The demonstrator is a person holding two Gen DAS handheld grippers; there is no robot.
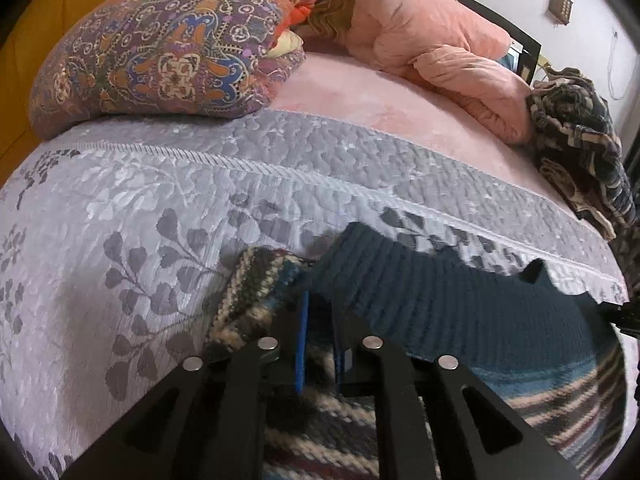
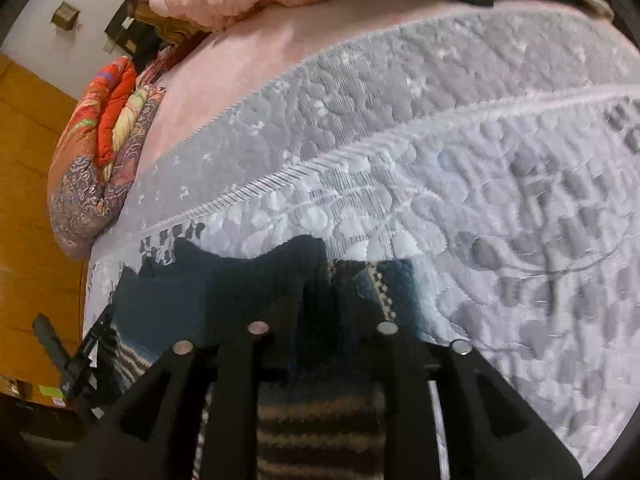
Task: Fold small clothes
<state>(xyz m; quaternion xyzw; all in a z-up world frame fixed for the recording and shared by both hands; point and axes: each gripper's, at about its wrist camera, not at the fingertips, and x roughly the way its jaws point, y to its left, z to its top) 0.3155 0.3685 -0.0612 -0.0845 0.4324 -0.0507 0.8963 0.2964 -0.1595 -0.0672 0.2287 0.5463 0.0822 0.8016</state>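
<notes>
A knitted sweater point(image 1: 460, 300) with a dark teal ribbed band and a beige, brown and blue striped body lies over the near part of a grey leaf-patterned bedspread point(image 1: 200, 180). My left gripper point(image 1: 320, 320) is shut on the left end of the ribbed band, which sits between its blue pads point(image 1: 302, 340). My right gripper point(image 2: 320, 304) is shut on the band's other end in the sweater point(image 2: 200, 300). The band stretches between the two grippers, raised a little off the bedspread point(image 2: 440, 160). The striped body hangs below, partly hidden by the gripper frames.
At the back left of the bed rests a folded patterned quilt point(image 1: 160, 48). A pink duvet point(image 1: 440, 52) is heaped at the back, on a pink sheet point(image 1: 360, 100). A pile of dark patterned clothes point(image 1: 580, 140) lies at the right edge. An orange wooden cupboard point(image 2: 28, 200) stands beside the bed.
</notes>
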